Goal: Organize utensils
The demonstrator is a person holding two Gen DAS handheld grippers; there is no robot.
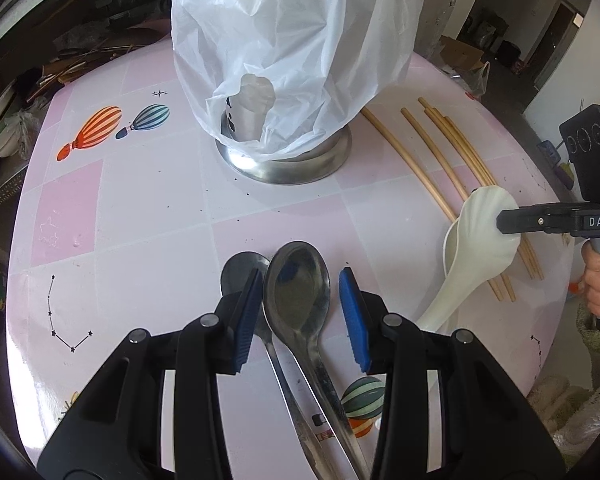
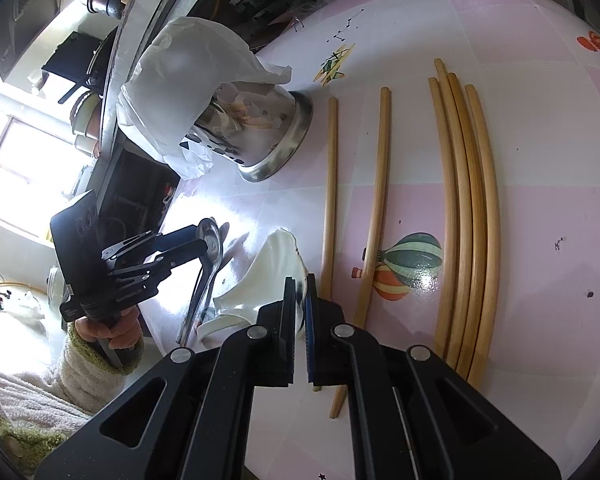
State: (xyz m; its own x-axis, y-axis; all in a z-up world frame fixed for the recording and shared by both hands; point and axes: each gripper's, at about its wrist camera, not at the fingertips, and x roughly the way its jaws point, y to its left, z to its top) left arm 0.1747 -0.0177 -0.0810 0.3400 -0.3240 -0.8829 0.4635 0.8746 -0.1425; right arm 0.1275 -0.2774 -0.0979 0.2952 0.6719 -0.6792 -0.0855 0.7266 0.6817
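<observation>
Two metal spoons lie side by side on the pink table (image 1: 140, 220). The larger spoon (image 1: 298, 292) has its bowl between the blue pads of my left gripper (image 1: 300, 308), which stands open with a gap on the right. The smaller spoon (image 1: 238, 270) lies partly behind the left finger. My right gripper (image 2: 300, 296) is shut on the rim of a white shell-shaped spoon (image 2: 270, 264), also seen from the left wrist as the white spoon (image 1: 476, 240) lying over several bamboo chopsticks (image 1: 432, 152). From the right wrist, my left gripper (image 2: 209, 240) hovers at the metal spoons (image 2: 206, 284).
A steel utensil holder (image 1: 288, 164) draped in a white plastic bag (image 1: 300, 40) stands at the table's far middle; the same holder (image 2: 276, 152) shows from the right. The chopsticks (image 2: 464, 200) lie in a loose row. A hand (image 1: 598, 284) grips the right tool.
</observation>
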